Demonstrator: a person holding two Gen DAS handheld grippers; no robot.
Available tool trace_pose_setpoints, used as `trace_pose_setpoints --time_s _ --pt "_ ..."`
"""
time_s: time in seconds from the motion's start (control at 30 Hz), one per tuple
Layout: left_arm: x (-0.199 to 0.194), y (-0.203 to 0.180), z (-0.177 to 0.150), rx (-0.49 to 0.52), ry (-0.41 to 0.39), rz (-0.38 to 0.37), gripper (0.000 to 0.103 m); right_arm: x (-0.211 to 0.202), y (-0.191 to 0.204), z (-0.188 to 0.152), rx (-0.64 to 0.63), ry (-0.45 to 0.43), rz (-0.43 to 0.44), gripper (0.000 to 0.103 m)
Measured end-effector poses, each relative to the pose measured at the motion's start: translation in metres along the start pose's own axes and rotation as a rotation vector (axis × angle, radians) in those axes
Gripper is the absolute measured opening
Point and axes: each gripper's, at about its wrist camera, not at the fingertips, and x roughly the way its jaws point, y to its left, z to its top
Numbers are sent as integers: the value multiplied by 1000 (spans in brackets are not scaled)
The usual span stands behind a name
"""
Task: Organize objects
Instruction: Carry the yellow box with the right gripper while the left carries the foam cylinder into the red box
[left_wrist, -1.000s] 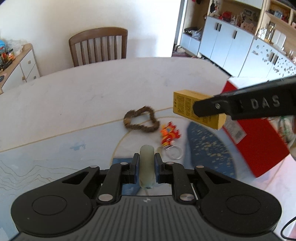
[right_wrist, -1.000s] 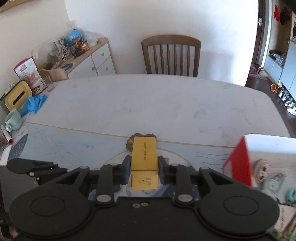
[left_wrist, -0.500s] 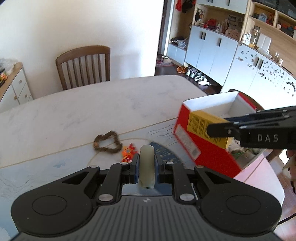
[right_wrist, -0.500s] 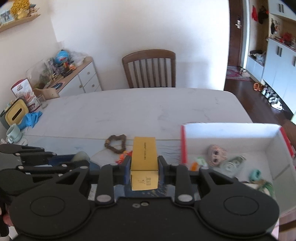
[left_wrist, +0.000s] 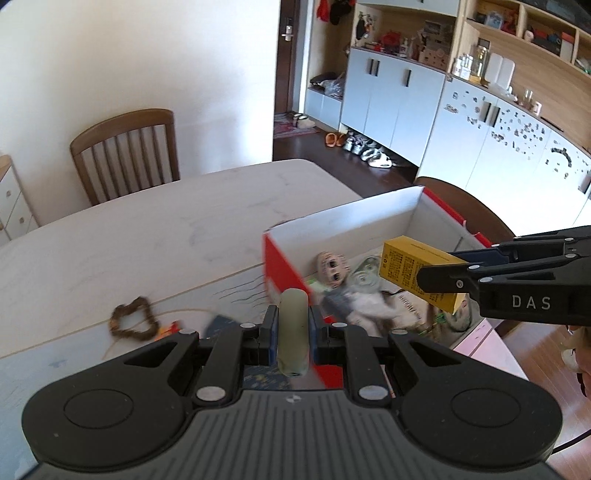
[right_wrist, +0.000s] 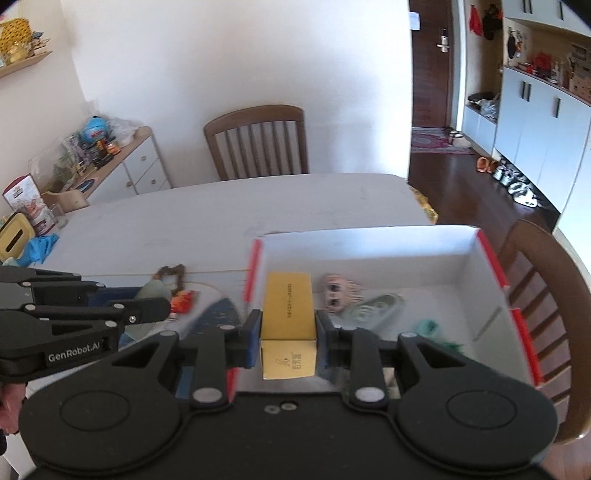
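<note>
My left gripper (left_wrist: 292, 334) is shut on a pale green cylinder (left_wrist: 292, 328), held over the near left corner of the red box (left_wrist: 280, 258). My right gripper (right_wrist: 287, 332) is shut on a yellow carton (right_wrist: 287, 306), which hangs above the open box (right_wrist: 369, 247). The left wrist view shows that carton (left_wrist: 413, 266) over the box's inside, with the right gripper (left_wrist: 441, 282) around it. Inside the white-lined box lie a doll's head (left_wrist: 332, 267), a pale green object (right_wrist: 373, 308) and several small items. On the mat remain a brown beaded bracelet (left_wrist: 133, 323) and an orange keychain toy (right_wrist: 184, 301).
The white table (left_wrist: 129, 240) has a wooden chair (left_wrist: 125, 151) at its far side and another chair (right_wrist: 543, 295) right of the box. A sideboard (right_wrist: 122, 166) with clutter stands at the left wall. Blue cabinets (left_wrist: 391, 96) line the right wall.
Both grippers have swung right with their loads, from above the bracelet and toy to over the red box. The box's inside has come into full view in both wrist views.
</note>
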Motion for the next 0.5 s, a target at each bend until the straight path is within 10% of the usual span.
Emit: trace_pose_setpoints --time_s 0.5 --pt "57 -69 22 55 53 4 15 -7 -93 -8 43 7 -35 28"
